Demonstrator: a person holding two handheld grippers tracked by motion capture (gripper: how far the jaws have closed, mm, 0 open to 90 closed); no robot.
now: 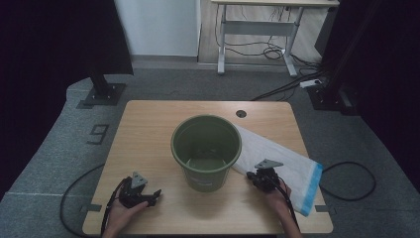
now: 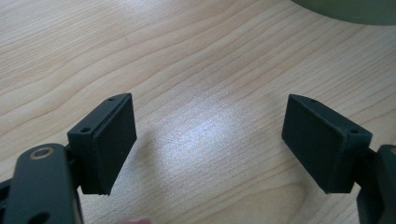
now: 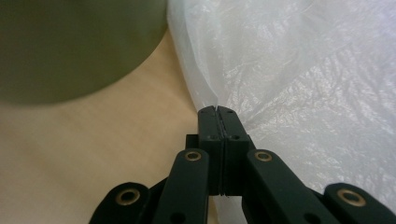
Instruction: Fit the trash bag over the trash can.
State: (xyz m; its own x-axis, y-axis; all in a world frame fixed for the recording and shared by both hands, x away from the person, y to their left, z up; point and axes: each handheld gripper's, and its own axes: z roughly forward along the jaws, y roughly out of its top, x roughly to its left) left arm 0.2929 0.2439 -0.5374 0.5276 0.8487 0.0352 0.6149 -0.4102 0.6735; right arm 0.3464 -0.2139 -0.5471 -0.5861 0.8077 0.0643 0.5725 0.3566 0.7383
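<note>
A dark green bucket [image 1: 206,148] stands upright in the middle of the wooden table [image 1: 148,129], its side also at the upper left [image 3: 70,46] in the right gripper view. A white plastic bag [image 1: 282,158] with a blue end lies flat to its right. My right gripper [image 1: 257,174] sits at the bag's near left edge. In its own view the jaws are pressed together at the tips [image 3: 218,111], pinching the bag's edge [image 3: 299,79]. My left gripper [image 1: 154,194] rests on the table left of the bucket, its pads [image 2: 112,140] wide apart over bare wood.
A round cable hole [image 1: 241,114] lies behind the bucket. Cables trail off both sides of the table onto grey carpet. A stand base [image 1: 103,94] is at far left, and a desk frame [image 1: 257,29] stands beyond.
</note>
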